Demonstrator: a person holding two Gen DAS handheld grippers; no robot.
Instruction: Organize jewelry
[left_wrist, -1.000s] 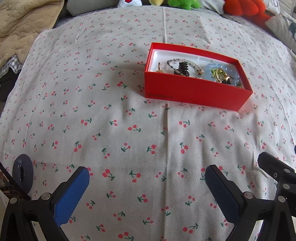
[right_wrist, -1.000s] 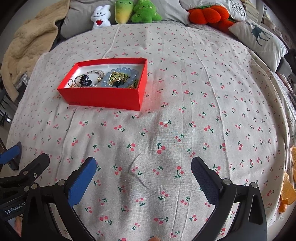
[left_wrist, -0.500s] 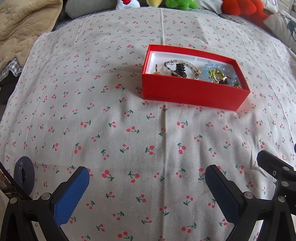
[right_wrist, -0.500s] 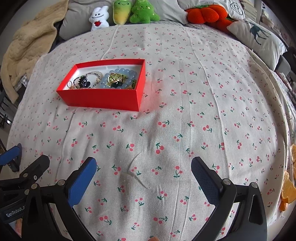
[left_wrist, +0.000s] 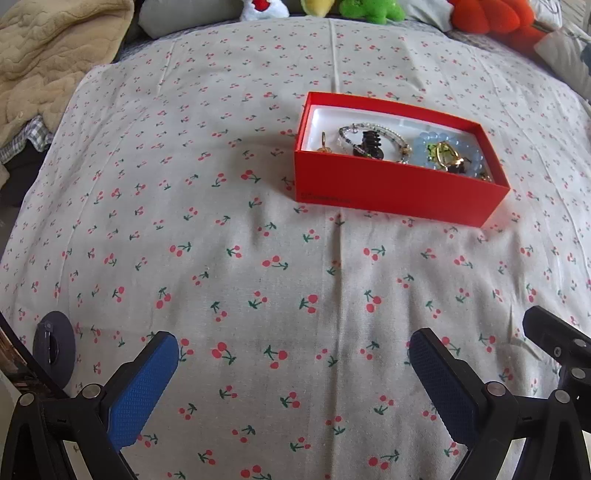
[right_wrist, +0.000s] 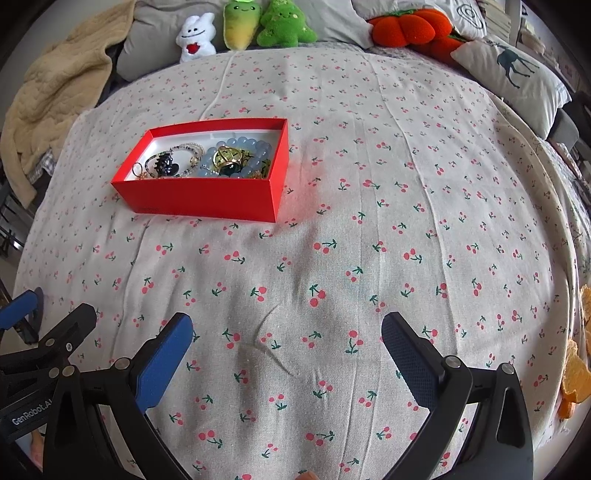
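red box x1 | left tongs wide, empty | right tongs wide, empty

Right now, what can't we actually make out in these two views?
- Red box, left wrist view: its near wall hides the floor and the lower parts of the jewelry.
- Small gold piece at the box's left end: too small to identify in either view.
- Faint print on the box front, both views: too small to read.
- Orange object, right wrist view: cut off by the frame edge.
- Plush toys, left wrist view: cropped by the top edge.
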